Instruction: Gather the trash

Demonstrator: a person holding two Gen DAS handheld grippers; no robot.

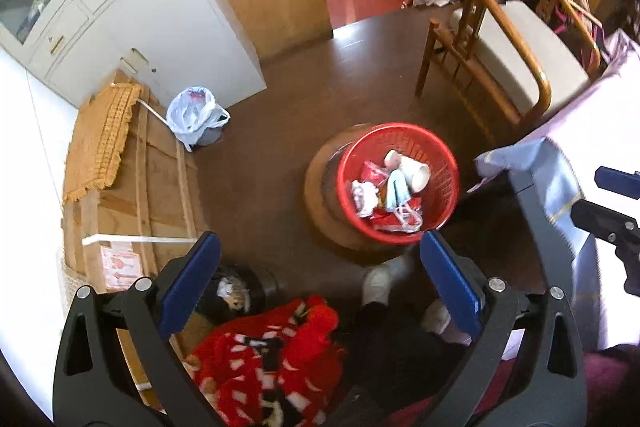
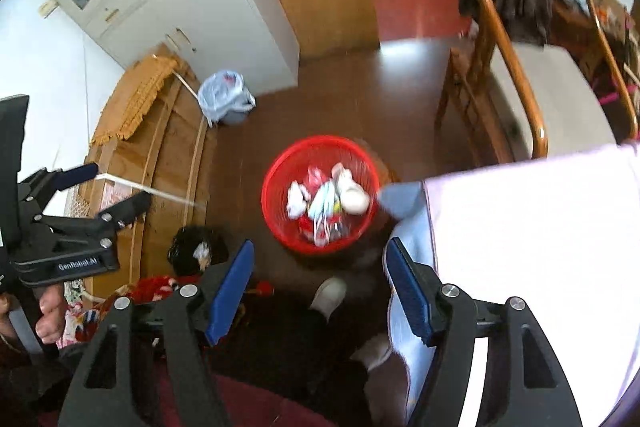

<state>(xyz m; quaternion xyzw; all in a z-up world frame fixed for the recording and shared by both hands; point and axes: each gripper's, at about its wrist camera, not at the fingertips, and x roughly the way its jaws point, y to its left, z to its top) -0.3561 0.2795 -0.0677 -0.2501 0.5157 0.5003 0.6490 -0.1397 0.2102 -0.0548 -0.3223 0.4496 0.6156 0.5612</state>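
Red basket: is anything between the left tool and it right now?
Nothing visible blocks it. The left tool is open and empty, above the floor, with the red basket ahead on its round wooden stool. The table's cloth hangs to the right, off that line.

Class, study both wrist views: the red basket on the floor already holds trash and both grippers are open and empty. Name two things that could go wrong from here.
1. The red basket appears to sit off-centre on a round wooden stand; a careless drop or bump might tip it.
2. Loose pieces such as the paper cup lie high in the pile, so they might spill out.
3. The left gripper and right gripper hang close together and might collide.
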